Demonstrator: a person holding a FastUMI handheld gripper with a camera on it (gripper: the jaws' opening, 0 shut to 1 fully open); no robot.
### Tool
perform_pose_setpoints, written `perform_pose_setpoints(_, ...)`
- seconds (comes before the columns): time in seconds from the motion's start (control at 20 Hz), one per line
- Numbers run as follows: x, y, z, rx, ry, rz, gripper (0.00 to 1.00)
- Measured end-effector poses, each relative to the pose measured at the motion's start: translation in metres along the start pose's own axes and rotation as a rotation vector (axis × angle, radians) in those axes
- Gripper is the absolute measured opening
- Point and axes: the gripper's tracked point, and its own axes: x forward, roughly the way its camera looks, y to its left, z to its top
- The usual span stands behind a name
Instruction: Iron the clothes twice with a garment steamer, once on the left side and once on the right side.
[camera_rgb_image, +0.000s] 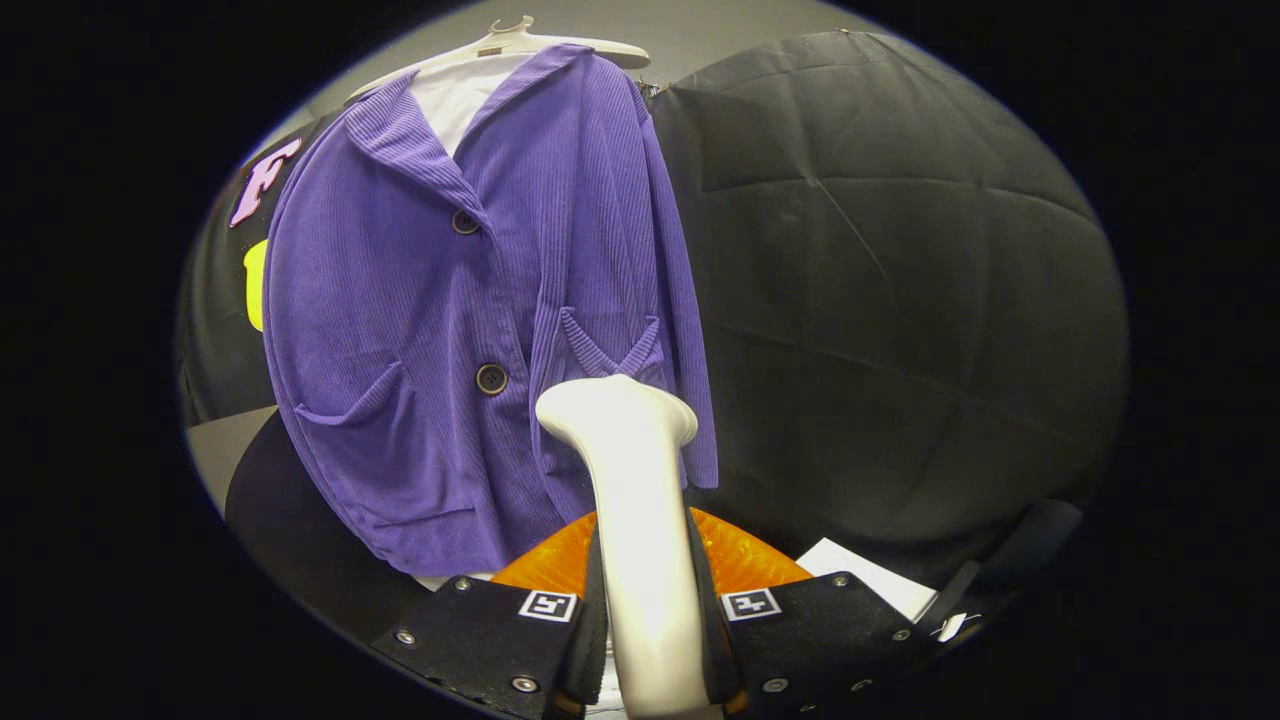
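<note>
A purple corduroy jacket (470, 320) hangs on a pale hanger (520, 45) over a white shirt, in front of the black cloth wall. My gripper (650, 620) is shut on the white garment steamer (635, 500), both fingers pressing its handle. The steamer's head points up toward the lower right front of the jacket, just below the right chest pocket (610, 345); whether it touches the cloth I cannot tell. An orange part of the steamer's base (745, 560) shows behind the handle.
Black quilted cloth (900, 300) covers the wall to the right of the jacket. A white sheet of paper (870, 580) lies low on the right. A dark rounded shape (290, 510) sits below the jacket's left hem.
</note>
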Motion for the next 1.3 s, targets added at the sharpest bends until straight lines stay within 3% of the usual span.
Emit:
perform_pose_setpoints(0.3, 0.001, 0.010, -0.032, -0.001, 0.085, 0.037, 0.38)
perform_pose_setpoints(0.6, -0.025, 0.035, -0.041, -0.016, 0.100, 0.111, 0.38)
perform_pose_setpoints(0.9, -0.088, 0.068, -0.029, -0.009, 0.103, 0.221, 0.38)
perform_pose_setpoints(1.3, -0.176, 0.102, 0.014, -0.025, -0.007, 0.372, 0.38)
